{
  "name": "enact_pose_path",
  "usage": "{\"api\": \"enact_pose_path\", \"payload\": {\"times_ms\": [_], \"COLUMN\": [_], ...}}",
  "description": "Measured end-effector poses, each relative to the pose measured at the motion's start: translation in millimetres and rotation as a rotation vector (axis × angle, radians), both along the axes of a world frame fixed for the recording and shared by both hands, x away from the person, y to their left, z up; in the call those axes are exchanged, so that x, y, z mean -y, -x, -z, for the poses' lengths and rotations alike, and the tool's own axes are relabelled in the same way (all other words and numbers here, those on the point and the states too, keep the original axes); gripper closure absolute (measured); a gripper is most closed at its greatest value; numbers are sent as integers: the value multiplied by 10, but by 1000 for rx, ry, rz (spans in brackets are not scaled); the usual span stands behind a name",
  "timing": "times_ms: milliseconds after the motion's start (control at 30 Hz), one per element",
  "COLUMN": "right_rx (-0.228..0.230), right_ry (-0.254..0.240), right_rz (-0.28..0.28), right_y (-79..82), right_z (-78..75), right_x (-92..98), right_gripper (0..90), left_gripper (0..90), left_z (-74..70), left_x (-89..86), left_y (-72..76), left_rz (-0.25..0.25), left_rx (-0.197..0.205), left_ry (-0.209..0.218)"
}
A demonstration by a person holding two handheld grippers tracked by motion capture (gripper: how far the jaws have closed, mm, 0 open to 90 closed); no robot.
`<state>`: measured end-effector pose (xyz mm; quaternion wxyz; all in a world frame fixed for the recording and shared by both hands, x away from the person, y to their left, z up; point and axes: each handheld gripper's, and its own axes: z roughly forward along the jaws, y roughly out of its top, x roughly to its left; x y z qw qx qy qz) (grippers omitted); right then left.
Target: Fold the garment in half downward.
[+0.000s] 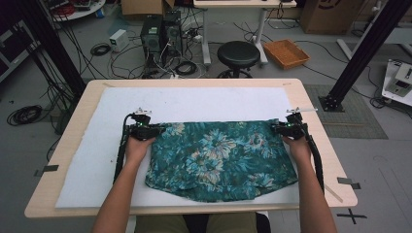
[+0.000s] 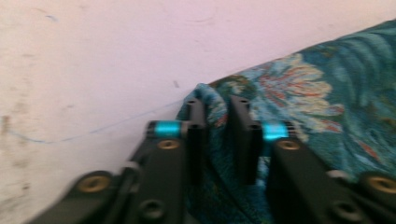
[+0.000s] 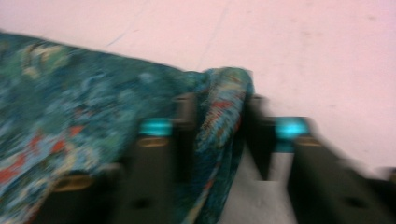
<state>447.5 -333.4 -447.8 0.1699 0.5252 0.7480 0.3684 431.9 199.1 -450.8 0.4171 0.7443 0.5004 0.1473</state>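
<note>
Right gripper view is blurred, so where the pads meet the fold is hard to make out; a bunched corner of the teal floral cloth (image 3: 219,121) runs up between the right gripper (image 3: 217,112) jaws, narrowly parted and pinching it. Between the left gripper (image 2: 218,116) jaws, equally narrow, another corner is clamped. Beyond both, the cloth spreads over the white mat (image 1: 194,104).
</note>
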Motion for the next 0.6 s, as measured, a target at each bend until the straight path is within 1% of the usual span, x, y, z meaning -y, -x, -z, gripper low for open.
{"api": "enact_pose_path", "payload": {"times_ms": [33, 67, 100, 133, 167, 200, 267, 300, 333, 367, 400, 433, 533, 567, 600], "right_rx": [-4, 2, 0, 9, 22, 35, 62, 72, 84, 87, 97, 103, 114, 114, 116], "right_ry": [-4, 9, 17, 30, 30, 17, -6, -7, 0, 1, 8, 11, 18, 18, 24], "right_rz": [-28, -47, -55, -57, -51, -42, -19, -8, 1, 15, 22, 30, 48, 48, 51], "right_y": [5, 12, 19, 26, 27, 24, 14, 5, -9, -21, -39, -55, -115, -115, -133], "right_z": [-9, -16, -25, -37, -50, -63, -83, -87, -90, -95, -98, -107, -149, -149, -166], "right_x": [3, -6, -23, -32, -27, -9, 24, 36, 48, 60, 75, 92, 143, 143, 158], "right_gripper": [813, 856, 866, 871, 874, 875, 877, 876, 876, 877, 876, 876, 876, 876, 876], "left_gripper": [866, 871, 877, 880, 881, 881, 881, 881, 881, 881, 880, 880, 880, 880, 880], "left_z": [-5, -9, -17, -27, -41, -56, -88, -108, -126, -135, -142, -146, -148, -148, -130], "left_x": [15, 22, 19, 6, -11, -22, -9, 16, 41, 62, 85, 113, 194, 194, 224], "left_y": [12, 13, 14, 13, 9, 1, -24, -45, -54, -74, -106, -133, -224, -224, -259], "left_rz": [0, 0, -3, -12, -20, -26, -24, -20, -23, -30, -30, -32, -39, -39, -47], "left_rx": [9, 11, 11, 15, 21, 25, 29, 31, 52, 59, 45, 48, 58, 58, 95], "left_ry": [-10, -14, -12, 1, 16, 27, 37, 41, 46, 64, 68, 59, 70, 70, 89]}}
